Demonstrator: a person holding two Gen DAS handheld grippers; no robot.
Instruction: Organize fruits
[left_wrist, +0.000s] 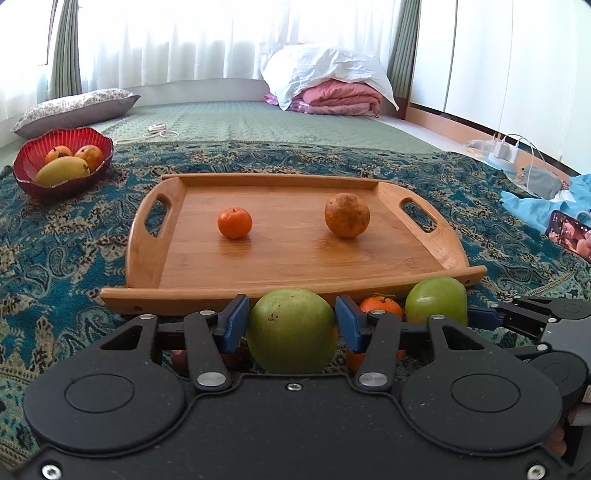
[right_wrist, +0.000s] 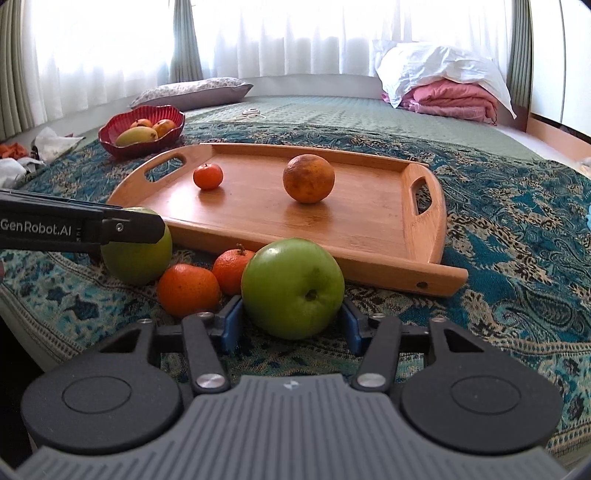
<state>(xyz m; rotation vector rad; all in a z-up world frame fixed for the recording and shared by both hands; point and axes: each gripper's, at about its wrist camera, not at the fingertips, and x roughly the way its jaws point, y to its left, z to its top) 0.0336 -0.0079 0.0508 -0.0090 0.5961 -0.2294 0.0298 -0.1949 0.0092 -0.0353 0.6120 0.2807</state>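
At the far left, a red scalloped glass bowl (right_wrist: 142, 127) holding yellow mangoes (right_wrist: 137, 135) sits on the blue paisley bedspread (right_wrist: 517, 236), well apart from the rest. Nearer, the left tool (left_wrist: 291, 325) pinches a round green apple (left_wrist: 291, 330) between its blue pads (left_wrist: 232, 325), just in front of the near rim of the rectangular bamboo tray with cut-out handles (right_wrist: 424, 221). Two small orange tangerines (right_wrist: 188, 290) lie touching each other between that apple and a second green apple (right_wrist: 293, 288), which the right tool (right_wrist: 291, 326) grips, its pads against both flanks. On the tray, a small tangerine (right_wrist: 208, 176) stands left and a large brown-mottled orange (right_wrist: 308, 178) right, well apart, with bare wood between them and along the near edge. Right of the tray the bedspread lies open up to a phone (left_wrist: 570, 236) and blue cloth (left_wrist: 554, 199).
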